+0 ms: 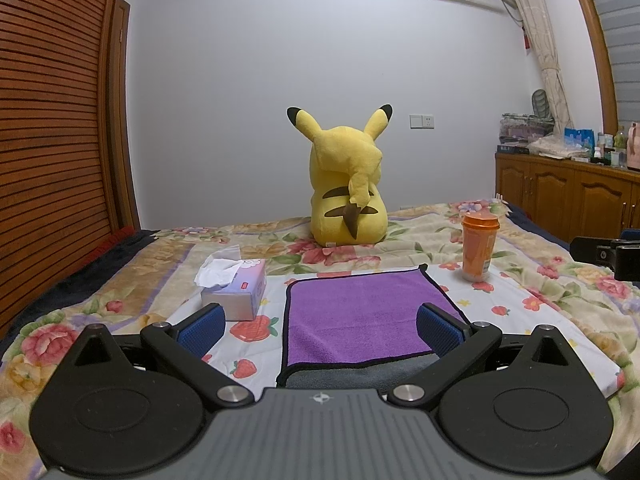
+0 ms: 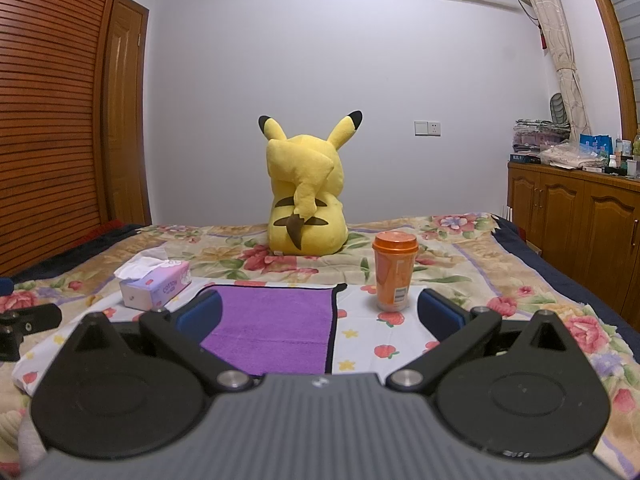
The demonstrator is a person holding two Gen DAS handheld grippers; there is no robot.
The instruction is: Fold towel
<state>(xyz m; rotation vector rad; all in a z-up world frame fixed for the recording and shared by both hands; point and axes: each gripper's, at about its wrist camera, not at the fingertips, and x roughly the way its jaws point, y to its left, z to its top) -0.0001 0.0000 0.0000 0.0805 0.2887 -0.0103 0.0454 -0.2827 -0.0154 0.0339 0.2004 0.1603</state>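
Note:
A purple towel (image 1: 360, 312) with black trim lies folded on a white strawberry-print cloth (image 1: 496, 304) on the bed; a grey underside shows at its near edge. It also shows in the right wrist view (image 2: 272, 328). My left gripper (image 1: 320, 326) is open and empty, above the towel's near edge, its blue pads (image 1: 202, 328) spread wide. My right gripper (image 2: 320, 314) is open and empty, over the towel's right edge. Part of the right gripper shows at the right edge of the left wrist view (image 1: 612, 254).
A tissue box (image 1: 236, 288) stands left of the towel, an orange cup (image 1: 478, 250) right of it. A yellow plush toy (image 1: 346, 196) sits farther back on the floral bedspread (image 1: 120, 280). A wooden wardrobe (image 1: 48, 120) is left, a cabinet (image 1: 568, 196) right.

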